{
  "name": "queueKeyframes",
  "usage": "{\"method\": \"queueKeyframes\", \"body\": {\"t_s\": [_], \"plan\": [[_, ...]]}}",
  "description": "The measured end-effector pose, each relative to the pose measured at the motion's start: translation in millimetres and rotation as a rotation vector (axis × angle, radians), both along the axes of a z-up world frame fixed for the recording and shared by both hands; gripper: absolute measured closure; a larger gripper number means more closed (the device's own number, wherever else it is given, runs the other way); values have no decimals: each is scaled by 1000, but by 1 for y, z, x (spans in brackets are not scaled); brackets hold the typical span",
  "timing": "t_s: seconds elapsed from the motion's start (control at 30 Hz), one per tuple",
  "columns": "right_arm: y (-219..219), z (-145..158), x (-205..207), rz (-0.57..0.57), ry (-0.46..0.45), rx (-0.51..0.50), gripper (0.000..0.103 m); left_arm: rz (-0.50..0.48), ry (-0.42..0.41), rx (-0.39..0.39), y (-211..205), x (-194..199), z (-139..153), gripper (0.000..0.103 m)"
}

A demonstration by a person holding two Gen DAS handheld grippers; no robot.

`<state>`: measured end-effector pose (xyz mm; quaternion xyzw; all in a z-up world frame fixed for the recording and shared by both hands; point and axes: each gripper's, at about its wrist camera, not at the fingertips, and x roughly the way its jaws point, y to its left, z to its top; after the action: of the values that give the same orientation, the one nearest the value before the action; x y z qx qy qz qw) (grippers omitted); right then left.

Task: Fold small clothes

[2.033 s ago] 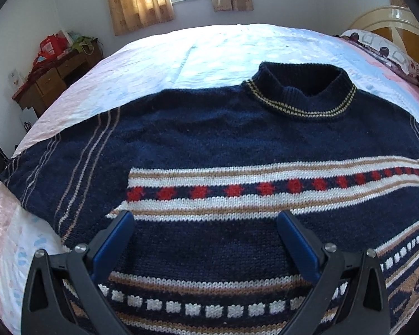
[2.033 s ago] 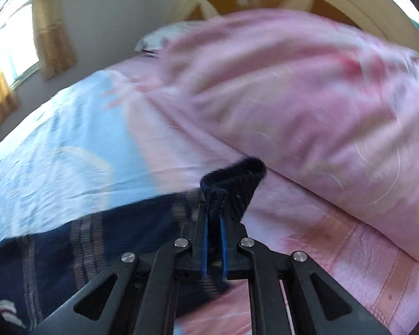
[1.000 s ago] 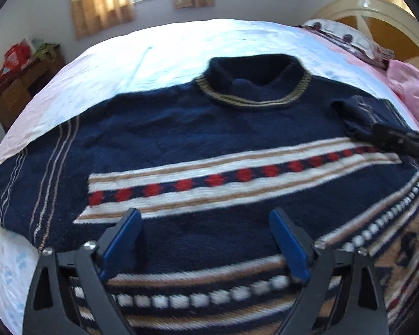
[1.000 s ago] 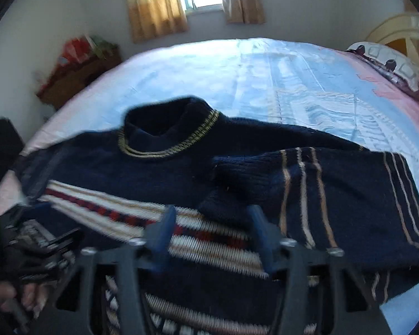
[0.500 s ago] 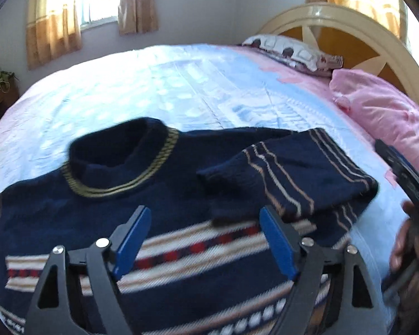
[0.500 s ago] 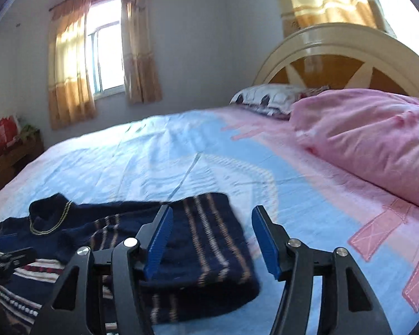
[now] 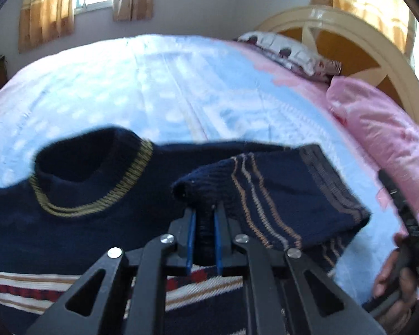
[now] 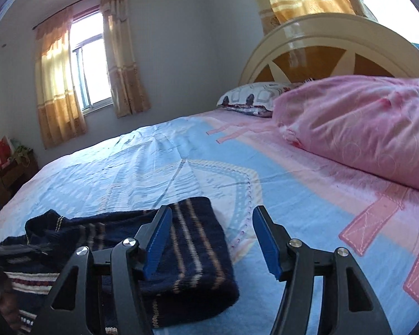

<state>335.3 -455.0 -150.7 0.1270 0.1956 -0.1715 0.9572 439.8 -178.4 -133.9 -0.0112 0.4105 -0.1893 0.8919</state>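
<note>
A navy knit sweater [image 7: 69, 223] with a gold-striped collar [image 7: 97, 167] lies flat on the bed. Its right sleeve [image 7: 279, 195] is folded inward over the chest. My left gripper [image 7: 204, 217] is closing, and its blue pads pinch the sleeve's cuff end between them. In the right wrist view my right gripper [image 8: 209, 215] stands open just above the bedsheet [image 8: 181, 167], past the folded sleeve [image 8: 195, 265], with nothing between its fingers. That gripper also shows at the left wrist view's right edge, held by a hand [image 7: 399, 273].
A bulky pink quilt [image 8: 363, 128] and a patterned pillow [image 8: 254, 95] lie at the head of the bed, before a cream and wood headboard [image 8: 321, 42]. A curtained window [image 8: 89, 64] and a cluttered dresser [image 8: 11, 164] stand beyond the far side.
My right gripper laid the sleeve across the sweater, opened and drew back to the right. My left gripper swung over to the sleeve and its jaws came together on the cuff.
</note>
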Motion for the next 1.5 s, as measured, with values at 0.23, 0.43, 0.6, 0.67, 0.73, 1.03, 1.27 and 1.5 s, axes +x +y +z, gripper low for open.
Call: {"method": "queueKeyframes", "body": {"t_s": [0.23,0.43,0.6,0.67,0.73,1.03,1.27,1.5], "plan": [[2,0,-1,2,1,-9,42,44,-55,-3,67,-19,47,91],[8,-1,0,24,9,-28,42,91,-53,37,104,-25,41,91],[11,-2,1,42,14,-38,36,155,-51,40,134,-22,34,91],[13,-2,1,46,13,-45,35,179,-48,47,145,-19,30,91],[15,-2,2,56,15,-52,35,197,-39,59,153,-17,22,91],[53,-6,12,258,67,-132,34,254,14,140,170,-8,-20,91],[83,-20,22,461,169,-120,34,284,37,120,184,-3,-28,91],[90,-31,25,623,191,29,34,301,54,138,193,2,-36,94]]}}
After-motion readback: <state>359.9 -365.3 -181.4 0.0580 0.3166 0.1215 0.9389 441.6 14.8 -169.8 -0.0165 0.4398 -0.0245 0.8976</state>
